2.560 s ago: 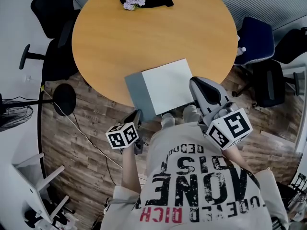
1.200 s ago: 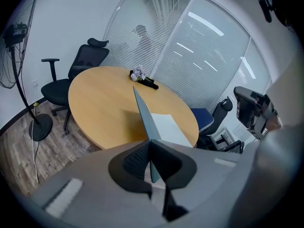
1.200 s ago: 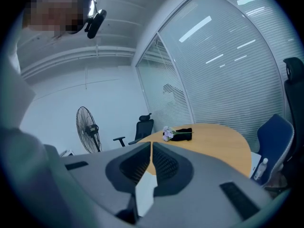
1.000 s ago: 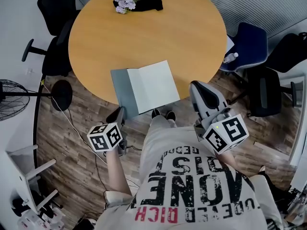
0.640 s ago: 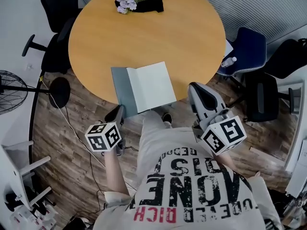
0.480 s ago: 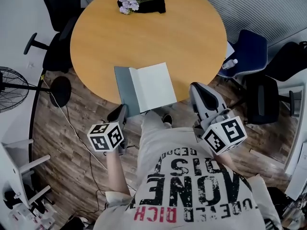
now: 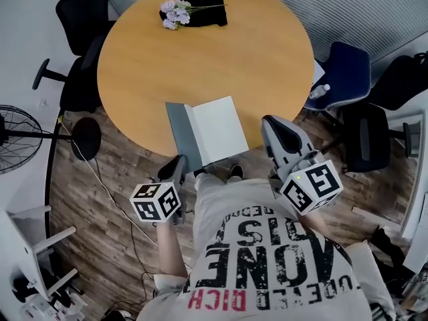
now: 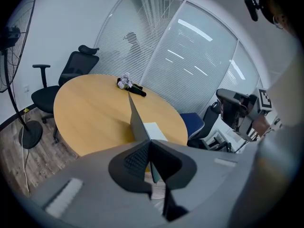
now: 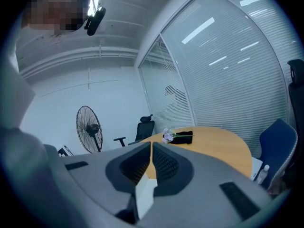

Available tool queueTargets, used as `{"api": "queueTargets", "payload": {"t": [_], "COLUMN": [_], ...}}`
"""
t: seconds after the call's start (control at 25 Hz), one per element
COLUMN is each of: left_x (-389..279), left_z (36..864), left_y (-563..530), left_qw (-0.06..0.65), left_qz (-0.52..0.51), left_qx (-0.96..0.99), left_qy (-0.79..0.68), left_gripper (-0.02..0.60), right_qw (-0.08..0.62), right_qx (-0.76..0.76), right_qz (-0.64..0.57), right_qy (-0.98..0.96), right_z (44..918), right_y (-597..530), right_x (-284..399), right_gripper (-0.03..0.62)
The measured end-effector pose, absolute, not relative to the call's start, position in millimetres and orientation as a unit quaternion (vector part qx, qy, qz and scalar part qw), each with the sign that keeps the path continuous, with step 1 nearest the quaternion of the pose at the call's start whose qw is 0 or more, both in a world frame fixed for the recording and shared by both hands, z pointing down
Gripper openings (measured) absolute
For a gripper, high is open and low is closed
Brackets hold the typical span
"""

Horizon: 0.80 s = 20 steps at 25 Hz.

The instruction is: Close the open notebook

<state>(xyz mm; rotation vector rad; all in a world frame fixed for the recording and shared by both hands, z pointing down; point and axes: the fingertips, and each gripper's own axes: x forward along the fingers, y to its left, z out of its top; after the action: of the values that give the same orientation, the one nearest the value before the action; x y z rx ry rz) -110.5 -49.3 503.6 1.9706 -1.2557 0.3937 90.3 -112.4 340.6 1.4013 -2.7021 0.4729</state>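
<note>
Lying at the near edge of the round wooden table (image 7: 200, 59), the notebook (image 7: 219, 129) is open: a blank white page faces up, and its grey cover (image 7: 178, 129) stands raised on the left, edge-on in the left gripper view. Count: one notebook, one table, one bunch of pale flowers (image 7: 172, 12) on one black cloth (image 7: 208, 13) at the far side, one blue chair (image 7: 348, 69), one floor fan (image 7: 20, 139), two grippers. The left gripper (image 8: 150, 144) slants downward at the notebook's near left corner, jaws pinched together on the cover's edge. The right gripper (image 9: 151, 146) is held close to level beyond the table edge, right of the notebook and apart from it, jaws together with nothing gripped. A white shape low behind them cannot be identified.
</note>
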Motion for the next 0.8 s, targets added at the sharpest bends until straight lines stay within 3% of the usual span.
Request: {"api": "queueTargets", "payload": {"t": [0.8], "left_x": [-82], "left_z": [496], "left_y": [-58], "left_qw": [0.366], "left_qz": [0.154], "left_qx": [0.793], "left_qy": [-0.461], "left_gripper": [0.018], "right_qw": [0.032], "right_qx": [0.452], "right_qz": [0.156], "right_qy": [-0.878], "right_z": [343], "right_y": [-116], "right_x": [85], "right_gripper": [0.020]}}
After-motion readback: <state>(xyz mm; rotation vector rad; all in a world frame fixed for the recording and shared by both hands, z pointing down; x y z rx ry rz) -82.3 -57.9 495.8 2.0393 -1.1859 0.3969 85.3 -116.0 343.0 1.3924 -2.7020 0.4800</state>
